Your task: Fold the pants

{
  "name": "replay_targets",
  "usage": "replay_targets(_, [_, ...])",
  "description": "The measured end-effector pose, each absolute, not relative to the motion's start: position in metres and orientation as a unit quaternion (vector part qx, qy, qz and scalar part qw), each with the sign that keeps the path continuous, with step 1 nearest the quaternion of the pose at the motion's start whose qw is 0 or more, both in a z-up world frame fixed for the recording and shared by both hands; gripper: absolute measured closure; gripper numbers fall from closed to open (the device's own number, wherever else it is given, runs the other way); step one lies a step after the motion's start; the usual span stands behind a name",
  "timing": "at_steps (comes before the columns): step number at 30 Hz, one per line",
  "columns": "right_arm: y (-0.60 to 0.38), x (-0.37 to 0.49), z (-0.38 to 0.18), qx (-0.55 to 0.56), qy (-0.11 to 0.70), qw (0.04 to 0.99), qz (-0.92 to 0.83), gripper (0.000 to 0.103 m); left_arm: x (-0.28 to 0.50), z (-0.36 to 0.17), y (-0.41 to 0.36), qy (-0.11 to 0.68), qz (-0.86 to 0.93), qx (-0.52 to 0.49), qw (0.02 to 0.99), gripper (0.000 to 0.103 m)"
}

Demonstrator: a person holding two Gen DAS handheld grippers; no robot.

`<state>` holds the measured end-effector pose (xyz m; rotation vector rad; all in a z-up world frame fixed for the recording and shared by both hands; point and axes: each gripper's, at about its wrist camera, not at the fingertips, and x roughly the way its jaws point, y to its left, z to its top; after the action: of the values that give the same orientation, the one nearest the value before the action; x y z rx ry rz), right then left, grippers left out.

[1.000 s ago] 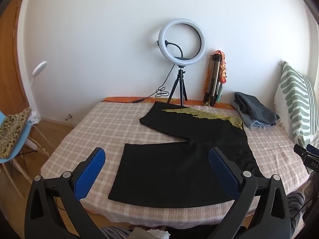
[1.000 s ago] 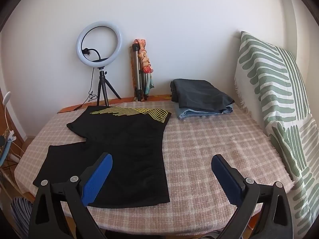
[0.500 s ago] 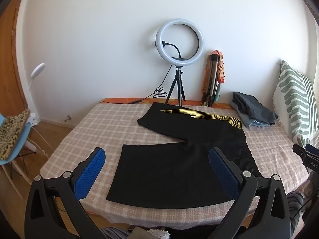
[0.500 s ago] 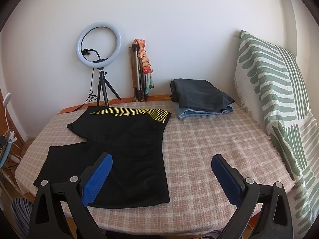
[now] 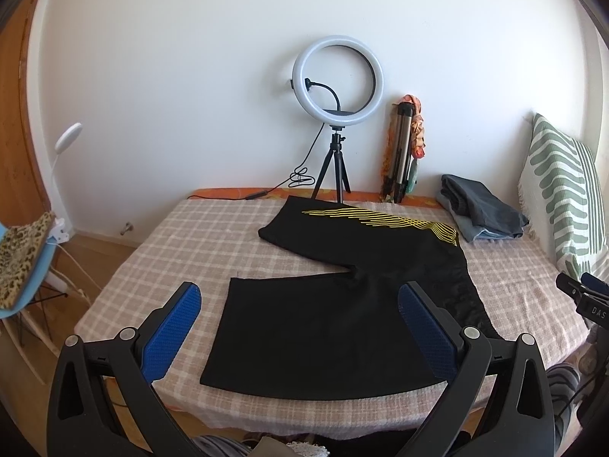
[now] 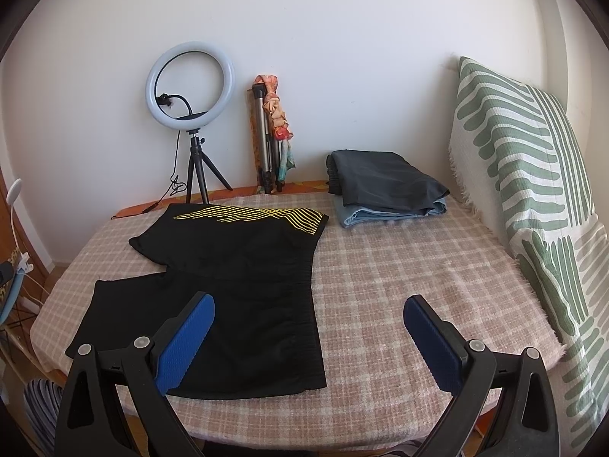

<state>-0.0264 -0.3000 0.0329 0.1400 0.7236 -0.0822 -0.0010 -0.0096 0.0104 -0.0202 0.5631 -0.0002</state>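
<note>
Black pants [image 5: 342,304] with yellow stripes lie flat mid-frame, legs splayed; both grippers' fingers [image 5: 171,327] [image 6: 186,342] spread apart, their bases cut off below.

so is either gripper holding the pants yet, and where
Nothing is held. The left gripper and right gripper are both open above the black pants.

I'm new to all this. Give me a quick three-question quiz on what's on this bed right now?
1. True or false: the black pants lie spread flat, legs apart.
2. What holds the pants now? A) left gripper B) right gripper C) neither
3. Fill in: the folded grey clothes sit beside the striped ____.

Key: 1 true; 2 C, both grippers are open and clear of the cloth; 3 pillow.
</note>
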Motion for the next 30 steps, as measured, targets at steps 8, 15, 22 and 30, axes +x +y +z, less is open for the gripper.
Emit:
replay_targets(8, [-0.303, -0.0238, 0.0285, 0.077, 0.357, 0.93, -0.038, 0.002, -0.0013, 0.0112, -0.013, 0.274, -0.001, -0.003, 0.962, 0.0])
replay_targets(15, [-0.303, -0.0232, 0.0277, 0.077, 0.357, 0.93, -0.037, 0.002, -0.0011, 0.0114, -0.0139, 0.275, -0.002, -0.003, 0.961, 0.0])
replay_targets(22, [-0.3056, -0.022, 0.0261, 0.079, 0.358, 0.93, -0.036, 0.002, 0.0013, 0.0109, -0.0152, 0.277, -0.002, -0.003, 0.961, 0.0])
replay_targets(30, [-0.3064, -0.0218, 0.0252, 0.08, 0.359, 0.929, -0.035, 0.002, 0.0049, 0.0097, -0.0195, 0.277, -0.006, -0.002, 0.961, 0.0])
